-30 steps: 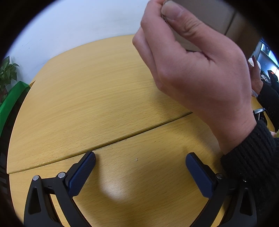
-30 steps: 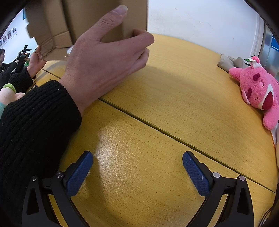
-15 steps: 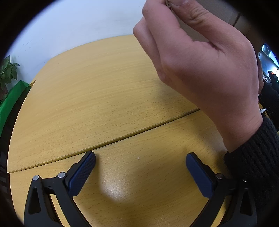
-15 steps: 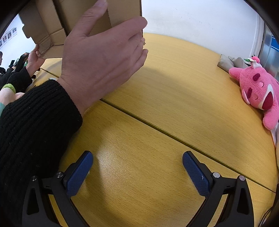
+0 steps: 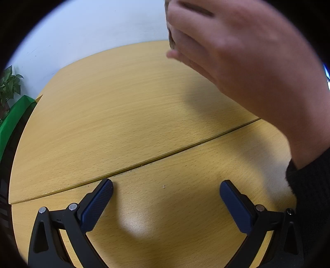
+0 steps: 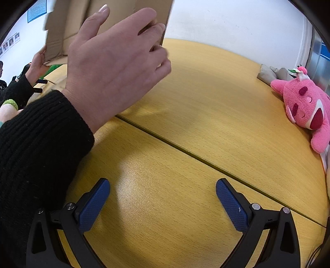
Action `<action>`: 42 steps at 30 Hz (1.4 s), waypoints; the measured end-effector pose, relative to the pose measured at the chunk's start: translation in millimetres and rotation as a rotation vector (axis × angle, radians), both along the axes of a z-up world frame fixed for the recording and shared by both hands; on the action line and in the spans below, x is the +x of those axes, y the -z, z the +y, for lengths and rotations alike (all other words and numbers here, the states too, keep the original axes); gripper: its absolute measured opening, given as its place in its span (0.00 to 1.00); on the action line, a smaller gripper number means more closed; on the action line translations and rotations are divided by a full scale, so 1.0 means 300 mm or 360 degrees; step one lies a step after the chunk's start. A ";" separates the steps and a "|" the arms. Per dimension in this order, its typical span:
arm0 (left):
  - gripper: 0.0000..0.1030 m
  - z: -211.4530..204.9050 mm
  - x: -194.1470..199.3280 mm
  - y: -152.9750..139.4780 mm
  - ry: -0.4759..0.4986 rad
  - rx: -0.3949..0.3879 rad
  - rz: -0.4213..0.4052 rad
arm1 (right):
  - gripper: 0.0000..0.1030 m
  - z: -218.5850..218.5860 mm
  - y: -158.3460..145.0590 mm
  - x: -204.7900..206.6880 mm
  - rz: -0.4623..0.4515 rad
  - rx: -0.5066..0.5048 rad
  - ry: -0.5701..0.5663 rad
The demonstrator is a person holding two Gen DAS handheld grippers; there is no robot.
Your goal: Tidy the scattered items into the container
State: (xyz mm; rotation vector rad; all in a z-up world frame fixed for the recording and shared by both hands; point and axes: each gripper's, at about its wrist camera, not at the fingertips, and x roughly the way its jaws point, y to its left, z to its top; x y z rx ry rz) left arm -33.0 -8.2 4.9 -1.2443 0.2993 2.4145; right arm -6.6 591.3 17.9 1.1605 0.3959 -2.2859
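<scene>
up goes the cardboard box (image 6: 111, 22), lifted off the table (image 6: 185, 115) by a bare hand (image 6: 115, 68). setup step; both grippers (image 5: 166, 192) (image 6: 163, 192) gape wide, empty. next, grabbing the pink plush toy (image 6: 305, 107) far right.

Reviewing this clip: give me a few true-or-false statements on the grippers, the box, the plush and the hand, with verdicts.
1. Both grippers are shut on items. False: the left gripper and right gripper are open, with nothing between their fingers.
2. A bare hand grips the cardboard box. True.
3. The pink plush toy lies inside the box. False: it lies on the wooden table, far right.
4. A second hand holds the box's other side. True.
</scene>
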 end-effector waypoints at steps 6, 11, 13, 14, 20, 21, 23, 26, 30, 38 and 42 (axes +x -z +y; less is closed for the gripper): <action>1.00 0.002 0.001 0.000 0.0000 -0.0001 0.0000 | 1.00 -0.001 0.001 0.000 0.0000 0.0001 0.0001; 1.00 0.006 0.001 -0.001 0.0000 -0.0001 0.0000 | 1.00 -0.001 0.000 0.001 0.0001 0.0000 0.0002; 1.00 0.008 0.003 -0.004 0.0000 -0.0002 0.0000 | 1.00 -0.001 0.001 0.001 0.0001 0.0000 0.0002; 1.00 0.008 0.001 -0.004 0.0000 -0.0001 0.0000 | 1.00 -0.001 0.000 0.001 0.0001 0.0000 0.0002; 1.00 0.010 0.002 -0.004 -0.0001 -0.0002 0.0000 | 1.00 -0.001 0.001 0.001 0.0001 0.0000 0.0004; 1.00 0.010 0.004 -0.004 0.0000 -0.0003 0.0000 | 1.00 -0.001 0.001 0.001 0.0001 0.0000 0.0004; 1.00 0.011 0.003 -0.004 -0.0001 -0.0003 0.0000 | 1.00 -0.001 0.001 0.001 0.0001 0.0000 0.0004; 1.00 0.012 0.004 -0.004 -0.0001 -0.0003 0.0000 | 1.00 -0.001 0.001 0.001 0.0001 0.0000 0.0005; 1.00 0.012 0.004 -0.003 -0.0001 -0.0003 0.0000 | 1.00 -0.002 0.002 0.001 0.0001 0.0001 0.0006; 1.00 0.016 0.003 -0.002 -0.0001 -0.0003 -0.0001 | 1.00 -0.002 0.002 0.001 0.0001 0.0001 0.0008; 1.00 0.016 0.003 -0.003 -0.0001 -0.0004 -0.0001 | 1.00 -0.002 0.002 0.001 0.0001 0.0001 0.0008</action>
